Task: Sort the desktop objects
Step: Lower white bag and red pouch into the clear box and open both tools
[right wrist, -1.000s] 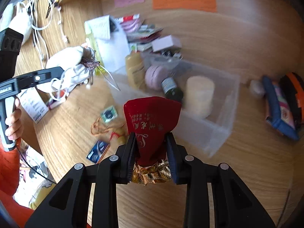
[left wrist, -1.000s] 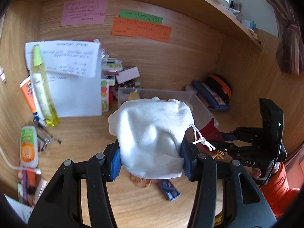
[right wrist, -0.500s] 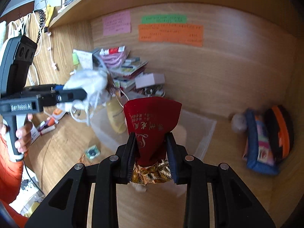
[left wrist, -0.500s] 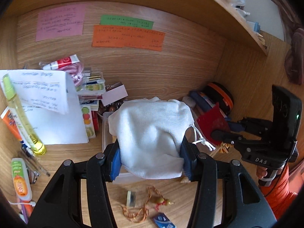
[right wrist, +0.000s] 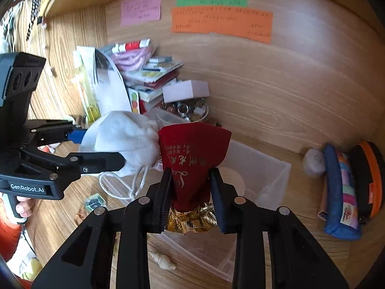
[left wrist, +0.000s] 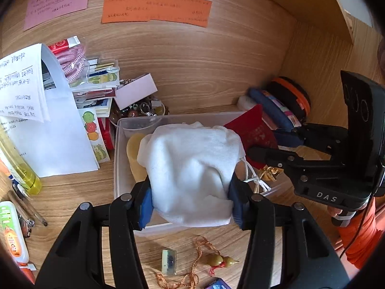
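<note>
My left gripper [left wrist: 190, 192] is shut on a white drawstring pouch [left wrist: 190, 168] and holds it over the clear plastic bin [left wrist: 120, 149]. My right gripper [right wrist: 191, 187] is shut on a red pouch with gold lining [right wrist: 192, 154], also above the bin [right wrist: 269, 175]. The two pouches nearly touch in the right wrist view, where the white pouch [right wrist: 125, 142] and the left gripper [right wrist: 96, 149] show at the left. The red pouch [left wrist: 252, 132] and right gripper [left wrist: 269, 151] show at the right of the left wrist view. A yellow bottle [left wrist: 134, 154] lies in the bin.
Papers and a booklet stack [left wrist: 48, 120] stand left of the bin, with a yellow bottle [left wrist: 16, 166]. Pencil cases [right wrist: 346, 187] lie at the right. A gourd charm on a cord [left wrist: 221, 261], a small packet [left wrist: 168, 261] and a shell [right wrist: 163, 261] lie on the desk in front.
Both grippers have moved forward and closer together over the bin, each still holding its pouch. The bin now lies directly under the pouches.
</note>
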A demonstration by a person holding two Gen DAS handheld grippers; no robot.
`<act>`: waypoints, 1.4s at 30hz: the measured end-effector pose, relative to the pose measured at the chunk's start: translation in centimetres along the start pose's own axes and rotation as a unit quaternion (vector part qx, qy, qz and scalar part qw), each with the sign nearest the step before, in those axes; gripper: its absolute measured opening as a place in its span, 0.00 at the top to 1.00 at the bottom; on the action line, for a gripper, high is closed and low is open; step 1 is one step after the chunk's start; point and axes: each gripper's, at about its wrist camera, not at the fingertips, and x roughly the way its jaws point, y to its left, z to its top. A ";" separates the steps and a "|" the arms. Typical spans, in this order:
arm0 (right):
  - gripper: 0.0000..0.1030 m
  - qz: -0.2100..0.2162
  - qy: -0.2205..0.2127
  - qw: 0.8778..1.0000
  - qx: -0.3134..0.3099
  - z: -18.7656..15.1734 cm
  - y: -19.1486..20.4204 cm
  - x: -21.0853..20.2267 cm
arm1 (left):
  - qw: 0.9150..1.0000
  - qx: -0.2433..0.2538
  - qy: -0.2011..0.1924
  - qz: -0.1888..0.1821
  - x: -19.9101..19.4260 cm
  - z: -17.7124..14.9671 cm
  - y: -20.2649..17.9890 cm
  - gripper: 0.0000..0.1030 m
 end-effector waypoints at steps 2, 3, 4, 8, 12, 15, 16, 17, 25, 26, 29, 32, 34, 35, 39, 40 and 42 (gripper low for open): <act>0.71 -0.002 0.004 1.000 -0.003 -0.3 0.0 0.4 | 1.000 0.004 0.001 0.002 0.2 -0.1 0.0 0.49; 0.71 -0.003 0.006 1.000 -0.004 -0.3 0.0 0.5 | 1.000 0.008 0.003 0.004 0.4 -0.2 -0.1 0.49; 0.71 -0.003 0.008 1.000 -0.005 -0.4 0.0 0.7 | 1.000 0.011 0.004 0.006 0.5 -0.3 -0.2 0.49; 0.71 -0.012 0.015 1.000 -0.014 -0.8 0.0 1.1 | 0.999 0.019 0.025 0.016 1.7 -0.8 -0.3 0.49; 0.71 -0.025 0.027 0.999 -0.030 -1.3 0.4 1.6 | 0.999 0.020 0.038 0.020 2.7 -1.4 -0.3 0.48; 0.71 -0.030 0.031 0.998 -0.040 -1.6 0.7 1.9 | 0.999 0.015 0.039 0.017 2.7 -1.5 0.0 0.47; 0.69 -0.031 0.031 0.998 -0.041 -1.6 0.8 1.9 | 0.999 0.011 0.041 0.014 2.7 -1.6 0.1 0.47; 0.67 -0.031 0.031 0.998 -0.042 -1.6 0.8 1.9 | 0.999 0.006 0.042 0.016 2.7 -1.6 0.1 0.47; 0.57 -0.034 0.020 0.999 -0.037 -1.6 0.8 1.0 | 0.999 0.006 0.040 0.019 1.9 -1.5 -0.1 0.45; 0.57 -0.033 0.019 0.999 -0.036 -1.7 0.8 0.8 | 0.999 0.007 0.037 0.021 1.7 -1.4 -0.2 0.45; 0.56 -0.037 0.013 0.999 -0.033 -1.8 0.7 0.0 | 0.999 0.011 0.020 0.024 0.4 -1.0 -0.6 0.43; 0.54 -0.039 0.010 0.999 -0.031 -1.8 0.7 -0.7 | 0.999 0.015 0.006 0.030 -0.7 -0.6 -1.1 0.41; 0.54 -0.041 0.007 0.999 -0.031 -1.9 0.7 -1.3 | 0.999 0.018 -0.001 0.039 -1.2 -0.4 -1.5 0.38; 0.54 -0.042 0.005 0.999 -0.030 -1.9 0.7 -1.6 | 0.999 0.017 -0.003 0.040 -1.4 -0.4 -1.6 0.38; 0.50 -0.043 -0.004 0.999 -0.030 -2.1 1.1 -2.9 | 0.999 0.015 -0.009 0.046 -2.6 -0.7 -2.0 0.37; 0.48 -0.045 -0.007 0.999 -0.031 -2.2 1.2 -3.3 | 0.999 0.015 -0.010 0.046 -2.8 -0.7 -2.0 0.37; 0.48 -0.046 -0.012 0.998 -0.032 -2.4 1.5 -4.0 | 0.998 0.015 -0.014 0.052 -3.3 -1.0 -2.1 0.33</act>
